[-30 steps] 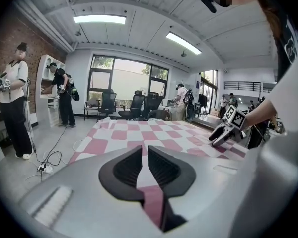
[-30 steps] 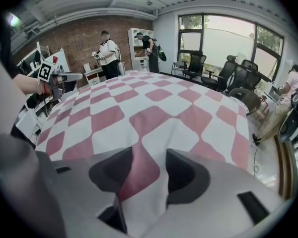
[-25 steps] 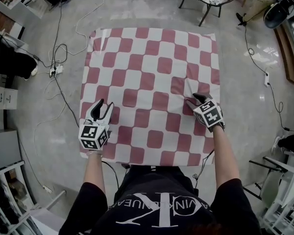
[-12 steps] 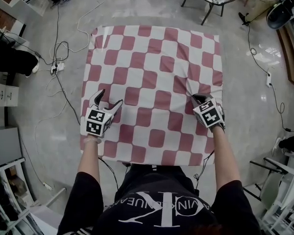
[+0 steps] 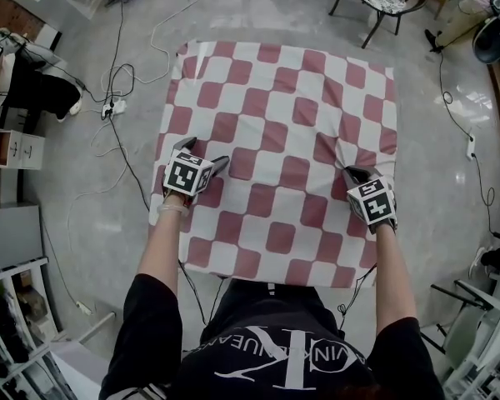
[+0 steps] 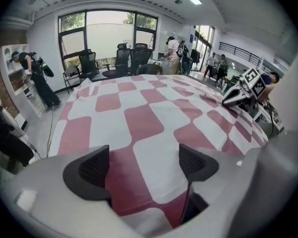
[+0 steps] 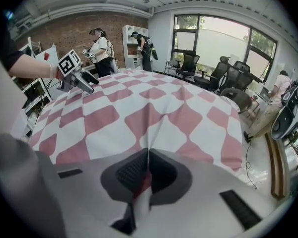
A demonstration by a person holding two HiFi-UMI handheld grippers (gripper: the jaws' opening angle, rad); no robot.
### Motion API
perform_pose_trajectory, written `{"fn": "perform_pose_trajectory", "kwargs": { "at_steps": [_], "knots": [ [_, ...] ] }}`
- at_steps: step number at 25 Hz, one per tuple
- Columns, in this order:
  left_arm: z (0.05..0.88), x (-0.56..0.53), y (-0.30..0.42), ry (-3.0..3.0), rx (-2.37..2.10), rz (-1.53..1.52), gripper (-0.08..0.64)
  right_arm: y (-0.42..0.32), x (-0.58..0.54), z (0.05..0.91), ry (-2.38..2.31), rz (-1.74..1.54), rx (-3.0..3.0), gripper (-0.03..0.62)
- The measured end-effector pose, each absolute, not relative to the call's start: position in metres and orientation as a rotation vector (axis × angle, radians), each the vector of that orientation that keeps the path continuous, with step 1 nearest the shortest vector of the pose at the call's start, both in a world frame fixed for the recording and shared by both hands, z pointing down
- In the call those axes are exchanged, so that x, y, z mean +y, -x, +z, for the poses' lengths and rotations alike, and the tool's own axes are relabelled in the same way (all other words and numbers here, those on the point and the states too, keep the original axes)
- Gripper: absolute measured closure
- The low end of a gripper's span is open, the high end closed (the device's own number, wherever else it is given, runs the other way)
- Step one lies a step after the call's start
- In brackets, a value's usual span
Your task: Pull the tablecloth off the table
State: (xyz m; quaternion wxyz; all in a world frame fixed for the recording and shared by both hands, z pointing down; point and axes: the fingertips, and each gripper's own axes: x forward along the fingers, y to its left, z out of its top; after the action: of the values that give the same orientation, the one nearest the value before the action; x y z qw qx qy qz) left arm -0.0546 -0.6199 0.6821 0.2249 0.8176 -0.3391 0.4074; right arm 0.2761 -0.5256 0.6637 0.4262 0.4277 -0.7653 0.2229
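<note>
Currently right gripper (image 5: pixel 352 173) is clenched on a raised fold of tablecloth (image 5: pixel 275 115). Left gripper (image 5: pixel 207 155) jaws are opening, flat cloth below, ungripped. Fabric looks light and limp; pinch a fold there.

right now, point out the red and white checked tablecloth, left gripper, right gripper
red and white checked tablecloth (image 5: pixel 279 107), head view, bare far half
left gripper (image 6: pixel 145 163), left gripper view, between its opening jaws, cloth below ungripped
right gripper (image 7: pixel 147 157), right gripper view, between jaws pinching a cloth fold
</note>
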Motion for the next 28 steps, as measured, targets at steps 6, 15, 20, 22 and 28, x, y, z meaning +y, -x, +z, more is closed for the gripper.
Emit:
{"fn": "perform_pose_trajectory", "kwargs": {
  "at_steps": [6,15,20,22,28],
  "knots": [
    [0.680,-0.622,0.056,-2.154,-1.005,1.133,0.214,-0.276,-0.528,0.663,-1.115,0.560,-1.924,0.575],
    [0.677,-0.613,0.050,-2.085,-1.073,1.142,0.412,-0.277,-0.525,0.663,-1.138,0.548,-1.943,0.577],
    [0.676,-0.607,0.055,-2.112,-1.088,1.201,0.502,-0.275,-0.521,0.661,-1.165,0.573,-1.970,0.580],
    [0.676,-0.602,0.056,-2.124,-1.086,1.209,0.532,-0.274,-0.517,0.660,-1.159,0.580,-1.975,0.580],
    [0.677,-0.584,0.060,-2.112,-1.037,1.147,0.546,-0.267,-0.504,0.660,-1.160,0.612,-1.986,0.581]
  ]
}}
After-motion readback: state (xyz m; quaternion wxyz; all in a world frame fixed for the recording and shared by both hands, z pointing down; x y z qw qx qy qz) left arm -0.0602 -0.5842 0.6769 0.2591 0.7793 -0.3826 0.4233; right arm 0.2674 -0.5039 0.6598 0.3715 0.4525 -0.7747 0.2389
